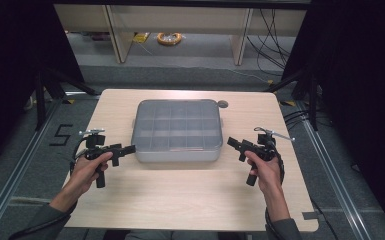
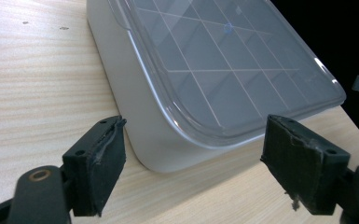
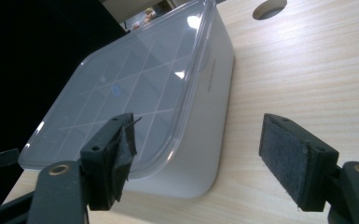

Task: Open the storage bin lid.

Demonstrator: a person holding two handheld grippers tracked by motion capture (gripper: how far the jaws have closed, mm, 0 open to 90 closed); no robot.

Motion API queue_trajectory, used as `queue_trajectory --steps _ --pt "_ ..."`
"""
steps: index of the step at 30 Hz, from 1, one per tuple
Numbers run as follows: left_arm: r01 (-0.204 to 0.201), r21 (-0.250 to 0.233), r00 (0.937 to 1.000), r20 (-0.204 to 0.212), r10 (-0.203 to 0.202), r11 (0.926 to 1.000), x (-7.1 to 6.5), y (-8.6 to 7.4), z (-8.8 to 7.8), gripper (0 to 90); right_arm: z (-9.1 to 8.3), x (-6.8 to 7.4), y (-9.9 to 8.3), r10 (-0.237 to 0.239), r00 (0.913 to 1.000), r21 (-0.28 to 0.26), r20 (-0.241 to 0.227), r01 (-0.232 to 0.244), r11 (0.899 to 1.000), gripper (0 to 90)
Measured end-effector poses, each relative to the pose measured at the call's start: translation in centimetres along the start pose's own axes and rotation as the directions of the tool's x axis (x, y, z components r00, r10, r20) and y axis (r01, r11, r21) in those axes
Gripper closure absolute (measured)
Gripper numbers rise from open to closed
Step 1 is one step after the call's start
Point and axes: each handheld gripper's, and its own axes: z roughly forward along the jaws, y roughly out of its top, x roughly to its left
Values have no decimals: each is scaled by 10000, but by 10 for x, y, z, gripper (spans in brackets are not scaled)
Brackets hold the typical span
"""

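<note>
Approach step, I'm judging: I'm holding both grippers, left gripper (image 1: 130, 148) and right gripper (image 1: 231, 142), released and empty, flanking the near corners of the lidded grey organiser box (image 1: 177, 131) mid-table (image 1: 190, 200). Next I'm needing each jaw pair under the clear lid's (image 2: 224, 60) edge.

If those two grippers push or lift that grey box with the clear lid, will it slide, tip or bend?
The grey box looks like rigid plastic, so it would probably keep its shape. It sits low and wide on the smooth wooden table, so a push would likely slide it, not tip it. Its compartments look empty through the clear lid, so it is probably light. Its glossy walls may be slippery.
</note>
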Motion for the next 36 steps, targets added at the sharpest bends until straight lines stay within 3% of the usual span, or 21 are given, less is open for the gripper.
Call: queue_trajectory --steps 4,5,6,8,9,10,11,12,13,14,15,16,18,20,21,29,30,32,33,35,36 --pt "32 17 10000 4 -32 10000 1 4 3 206 6 -1 3 -109 9999 -54 -49 108 9999 280" --pt "15 44 10000 -3 -15 10000 1 6 4 207 6 3 3 343 9994 25 -106 -343 9994 280" --pt "55 16 10000 -25 -55 10000 2 7 5 208 8 0 5 -84 9997 -88 -234 82 9999 280" --pt "130 -34 9999 -26 -130 9999 2 9 7 210 10 3 6 156 9997 -70 -176 -157 9999 280" --pt "128 -29 9999 -28 -128 9999 1 10 8 210 12 1 7 -56 9999 -79 -134 55 10000 281" --pt "118 -43 9999 -18 -118 9999 1 11 9 211 13 4 8 218 9996 -5 -195 -218 9998 281" --pt "-23 89 10000 6 23 10000 2 12 9 211 15 2 8 -23 9998 -34 -190 22 10000 282" --pt "139 -36 9999 7 -139 9999 0 13 12 211 15 6 8 485 9987 89 -158 -483 9988 282" --pt "107 -8 9999 36 -107 9999 0 14 13 211 17 6 9 574 9982 113 -168 -572 9983 283" --pt "10 86 10000 39 -10 10000 1 16 13 212 19 2 10 120 9999 -27 -98 -120 9999 283" --pt "143 -33 9999 16 -143 9999 0 17 15 212 20 6 11 823 9964 210 -177 -819 9964 284" --pt "4 113 10000 27 -4 9999 2 19 16 212 20 6 11 823 9964 210 -177 -819 9964 284" --pt "197 -13 9998 25 -197 9998 3 23 19 213 23 -1 13 125 9999 -78 -106 -125 9999 286" --pt "229 -13 9997 26 -229 9997 4 27 20 218 23 5 16 950 9953 133 -173 -948 9954 288" --pt "257 -87 9997 28 -256 9996 4 29 21 221 26 3 17 608 9979 -38 -218 -609 9981 289" --pt "360 -86 9994 4 -360 9993 6 39 30 232 36 4 26 660 9977 -72 -162 -661 9978 313" --pt "406 -70 9992 21 -406 9992 7 40 32 232 40 -1 27 103 9999 -235 -113 -106 9997 318" --pt "392 5 9992 -47 -392 9992 8 41 35 237 44 -2 28 146 9999 -160 -91 -147 9998 337" --pt "500 -49 9987 -35 -500 9987 9 42 37 241 45 3 29 824 9965 16 -140 -824 9966 341" --pt "595 -137 9981 -128 -597 9981 11 46 40 247 50 2 29 827 9965 92 -96 -826 9965 369" --pt "513 -93 9985 -160 -515 9986 13 47 41 255 54 1 30 526 9986 22 -90 -526 9986 378"
